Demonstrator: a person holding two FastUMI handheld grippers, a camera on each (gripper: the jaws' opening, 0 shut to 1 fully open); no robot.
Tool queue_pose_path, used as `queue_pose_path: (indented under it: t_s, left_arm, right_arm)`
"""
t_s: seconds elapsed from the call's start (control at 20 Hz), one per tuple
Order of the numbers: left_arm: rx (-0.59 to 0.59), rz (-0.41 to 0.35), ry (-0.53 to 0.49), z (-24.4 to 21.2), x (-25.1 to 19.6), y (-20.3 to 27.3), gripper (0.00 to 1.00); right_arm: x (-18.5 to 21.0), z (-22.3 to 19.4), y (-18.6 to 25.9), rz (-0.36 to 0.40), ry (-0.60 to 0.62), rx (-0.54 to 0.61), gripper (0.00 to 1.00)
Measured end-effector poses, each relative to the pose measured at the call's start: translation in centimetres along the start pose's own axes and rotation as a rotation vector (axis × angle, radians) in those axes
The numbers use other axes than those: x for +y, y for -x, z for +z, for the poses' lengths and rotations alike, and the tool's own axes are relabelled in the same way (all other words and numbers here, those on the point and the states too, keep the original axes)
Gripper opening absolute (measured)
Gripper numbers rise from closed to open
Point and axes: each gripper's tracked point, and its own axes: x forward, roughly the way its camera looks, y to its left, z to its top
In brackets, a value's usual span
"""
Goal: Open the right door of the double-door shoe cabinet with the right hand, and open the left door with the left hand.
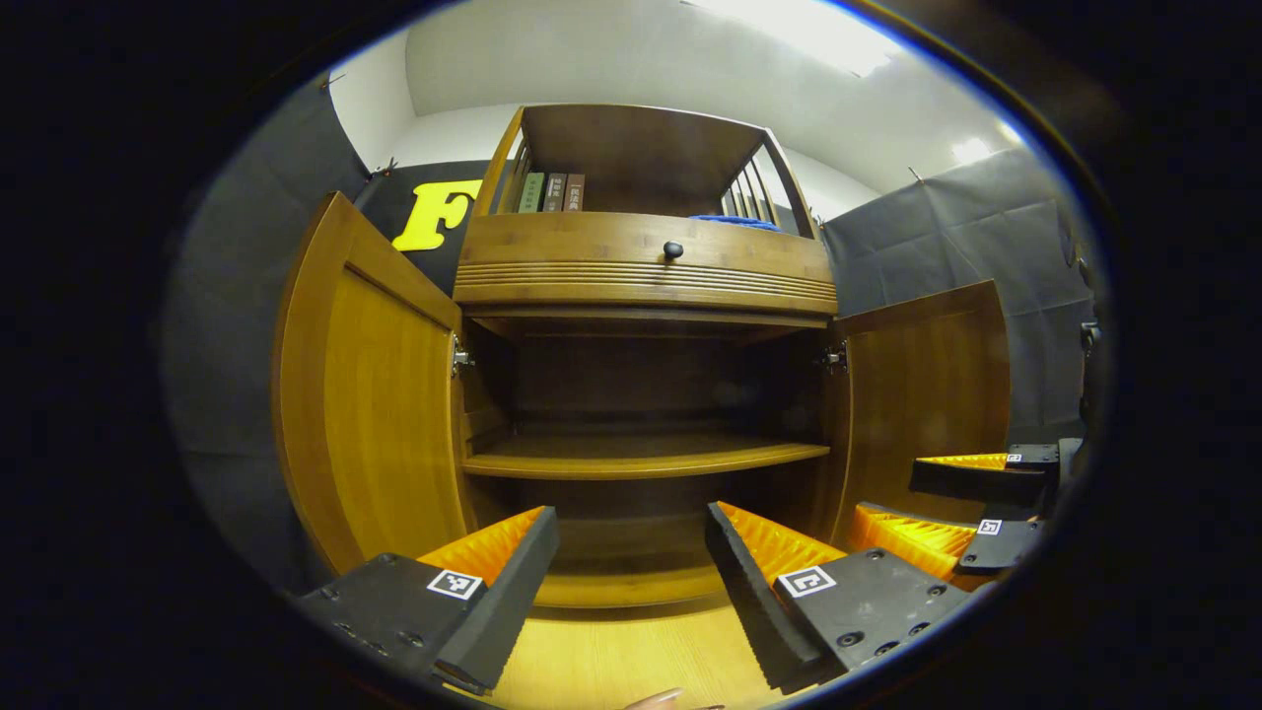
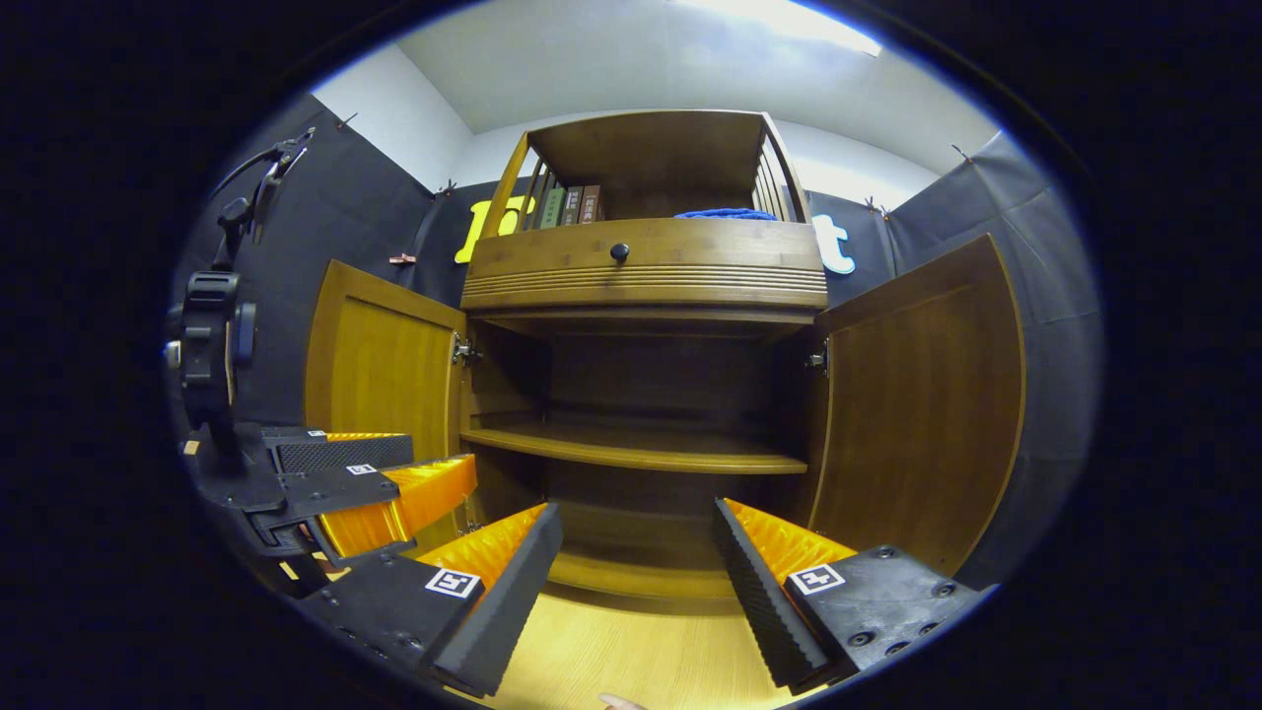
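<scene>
1. The brown wooden left door of the double-door shoe cabinet stands swung wide open on its hinge at the cabinet's left edge.
2. The left gripper hangs in front of the open cabinet, low and close to the light wooden floor; its jaws are spread wide, with nothing between them.
3. Inside the cabinet, a bare wooden shelf runs from side to side, with dark space above and below it.
4. Above the doors is a ribbed wooden drawer front with a small round black knob; on the open top shelf stand a few upright books at the left and a blue cloth at the right.
5. The right gripper hovers beside the left one, jaws likewise spread and holding nothing.
6. The brown wooden right door is also swung fully open at the cabinet's right edge.
</scene>
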Motion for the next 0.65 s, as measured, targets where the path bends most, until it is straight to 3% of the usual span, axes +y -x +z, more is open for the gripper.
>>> queue_pose_path:
  t_s: [0.65]
  left_arm:
    - [-0.016, 0.000, -0.026, -0.14, -0.47, -0.08, 0.93]
  right_arm:
    - [-0.87, -0.19, -0.38, -0.013, -0.005, -0.006, 0.99]
